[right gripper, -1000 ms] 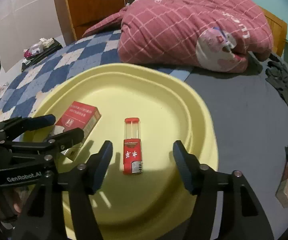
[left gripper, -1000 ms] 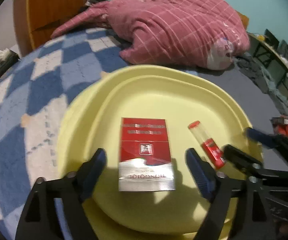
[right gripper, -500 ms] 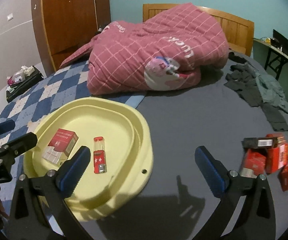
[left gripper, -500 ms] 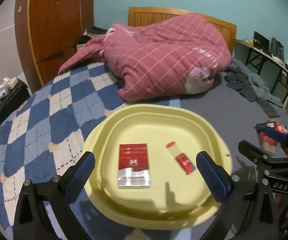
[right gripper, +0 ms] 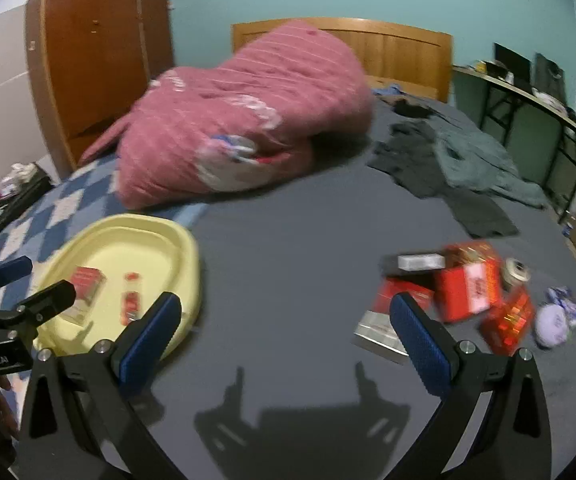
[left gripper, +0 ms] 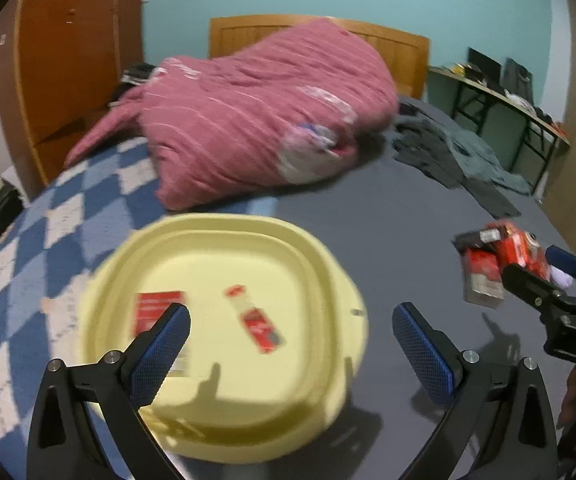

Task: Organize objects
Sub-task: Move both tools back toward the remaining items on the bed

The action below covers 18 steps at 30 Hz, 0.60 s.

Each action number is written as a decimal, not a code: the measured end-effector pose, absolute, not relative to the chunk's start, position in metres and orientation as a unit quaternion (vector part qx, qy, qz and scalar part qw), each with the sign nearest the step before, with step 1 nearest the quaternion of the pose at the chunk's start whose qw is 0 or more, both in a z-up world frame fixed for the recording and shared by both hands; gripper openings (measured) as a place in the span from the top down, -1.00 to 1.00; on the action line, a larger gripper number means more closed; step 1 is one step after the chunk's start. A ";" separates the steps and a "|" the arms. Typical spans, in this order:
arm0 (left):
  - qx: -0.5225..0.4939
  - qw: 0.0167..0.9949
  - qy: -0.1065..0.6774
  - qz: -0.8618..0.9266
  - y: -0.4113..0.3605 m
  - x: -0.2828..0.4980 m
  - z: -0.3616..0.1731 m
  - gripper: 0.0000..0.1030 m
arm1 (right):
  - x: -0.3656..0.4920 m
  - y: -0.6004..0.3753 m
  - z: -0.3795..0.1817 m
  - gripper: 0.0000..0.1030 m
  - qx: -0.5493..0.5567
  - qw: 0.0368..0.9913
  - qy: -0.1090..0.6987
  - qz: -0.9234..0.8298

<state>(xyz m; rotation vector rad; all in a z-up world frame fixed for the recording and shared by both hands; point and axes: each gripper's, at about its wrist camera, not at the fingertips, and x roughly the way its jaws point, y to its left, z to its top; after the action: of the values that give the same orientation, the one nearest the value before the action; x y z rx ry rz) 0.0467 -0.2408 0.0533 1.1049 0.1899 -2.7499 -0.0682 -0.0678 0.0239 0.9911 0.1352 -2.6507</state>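
A pale yellow tray (left gripper: 311,252) (right gripper: 184,240) lies on the bed. In it lie a red cigarette pack (left gripper: 156,304) (right gripper: 86,280) and a red lighter (left gripper: 258,320) (right gripper: 132,300). My left gripper (left gripper: 289,332) hangs open above the tray's near right side, nothing between its blue pads. My right gripper (right gripper: 284,320) is open over bare grey sheet. A pile of red packs and boxes (right gripper: 467,292) (left gripper: 499,256) lies to its right, with a small tape roll (right gripper: 517,270) and a white crumpled item (right gripper: 551,322).
A pink quilt (left gripper: 264,136) (right gripper: 244,128) is heaped at the head of the bed. Dark clothes (right gripper: 447,156) lie at the back right. A blue-and-white checked cover (left gripper: 28,248) spreads left of the tray. A wardrobe (right gripper: 96,72) and a desk (right gripper: 535,104) flank the bed.
Both grippers opened wide and pulled up and back from the tray, leaving pack and lighter in it. The right gripper swung right over the grey sheet, toward the red pile.
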 end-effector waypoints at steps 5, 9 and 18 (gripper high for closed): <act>0.391 0.049 0.048 -0.918 -0.195 0.013 0.034 -0.99 | -0.071 -0.002 0.007 -1.00 0.371 0.090 0.033 -0.924; 0.402 0.014 0.041 -0.915 -0.159 -0.013 0.017 -0.99 | -0.077 0.057 -0.003 -1.00 0.386 0.041 0.004 -0.921; 0.415 -0.048 0.027 -0.908 -0.091 -0.068 -0.009 -0.99 | -0.083 0.150 -0.011 -1.00 0.379 -0.027 -0.001 -0.925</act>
<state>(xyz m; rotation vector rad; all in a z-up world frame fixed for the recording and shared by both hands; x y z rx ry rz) -0.0680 -0.0908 -0.0090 1.3454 0.0880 -2.9428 -0.0825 0.1502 -0.0110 1.2102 -0.0017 -2.9571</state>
